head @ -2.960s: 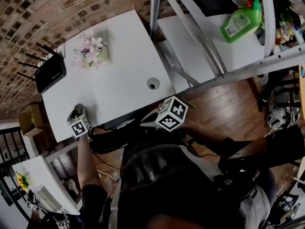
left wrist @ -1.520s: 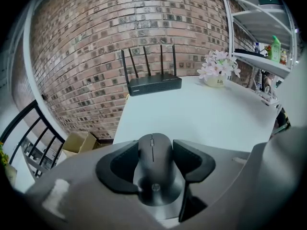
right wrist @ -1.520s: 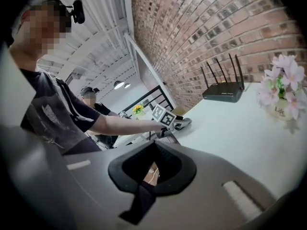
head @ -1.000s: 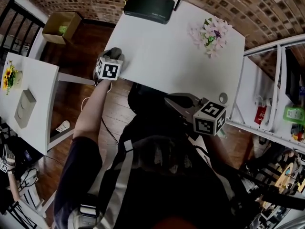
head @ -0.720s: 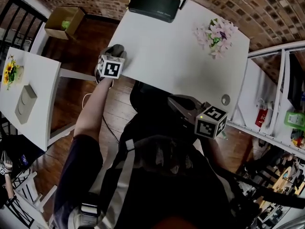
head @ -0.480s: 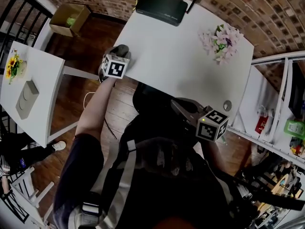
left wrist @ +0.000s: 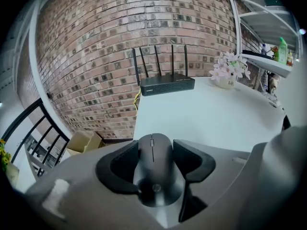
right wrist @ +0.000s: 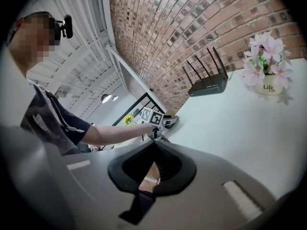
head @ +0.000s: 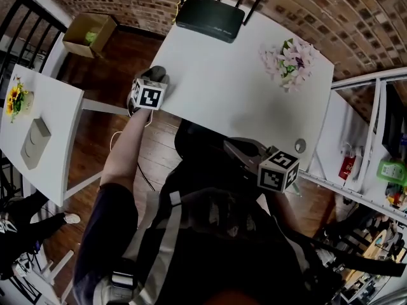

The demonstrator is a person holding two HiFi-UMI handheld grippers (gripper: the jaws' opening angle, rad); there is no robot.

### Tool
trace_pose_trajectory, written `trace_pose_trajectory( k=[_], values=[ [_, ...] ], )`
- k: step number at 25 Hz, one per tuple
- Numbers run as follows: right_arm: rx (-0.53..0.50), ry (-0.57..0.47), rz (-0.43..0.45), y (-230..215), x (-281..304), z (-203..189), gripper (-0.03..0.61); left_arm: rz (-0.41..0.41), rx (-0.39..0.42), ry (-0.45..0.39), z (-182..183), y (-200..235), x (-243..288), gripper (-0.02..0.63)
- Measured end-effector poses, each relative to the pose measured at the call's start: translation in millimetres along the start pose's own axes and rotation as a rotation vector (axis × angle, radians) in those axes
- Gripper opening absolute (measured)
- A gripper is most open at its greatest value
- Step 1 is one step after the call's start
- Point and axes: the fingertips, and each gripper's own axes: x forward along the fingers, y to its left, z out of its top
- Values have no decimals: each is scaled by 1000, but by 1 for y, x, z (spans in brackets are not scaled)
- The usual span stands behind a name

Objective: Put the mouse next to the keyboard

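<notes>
A dark grey mouse (left wrist: pixel 154 169) sits between the jaws of my left gripper (left wrist: pixel 156 146), which is shut on its sides. In the head view the left gripper (head: pixel 152 82) holds the mouse (head: pixel 157 74) at the left edge of the white table (head: pixel 229 75). My right gripper (head: pixel 233 146) hovers by the table's near edge, close to my body. In the right gripper view its jaws (right wrist: pixel 154 143) meet at the tips with nothing between them. No keyboard shows in any view.
A black router (head: pixel 210 16) with antennas stands at the table's far edge. A pot of pink flowers (head: pixel 289 61) stands at the far right and a round cable hole (head: pixel 299 146) lies near the right corner. A second white table (head: pixel 57 145) stands at the left, metal shelving (head: pixel 356 81) at the right.
The head camera has swung round since the oldest frame. Over the last second the left gripper with the mouse and the right gripper have kept their places at the table.
</notes>
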Motion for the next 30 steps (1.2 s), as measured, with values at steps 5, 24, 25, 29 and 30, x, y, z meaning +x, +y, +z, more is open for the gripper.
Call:
trace_pose_trajectory(
  k=[5,24,25,29,30],
  values=[
    [8,3,-3,-5,-1,1,4,-11,11,-10,1,-2,4,235],
    [5,17,-15,-4,-3,-5,4,5,-11,-17,1,2,-2,233],
    [8,14,-21,-4,-4,-6,5,-1,-14,-25,0,1,0,233],
    [25,-9,-45,-9,-11,-8,3,3,-13,-27,1,2,2,233],
    [26,-13,-48,-10,-13,-8,4,4,-14,-21,0,1,2,232]
  ],
)
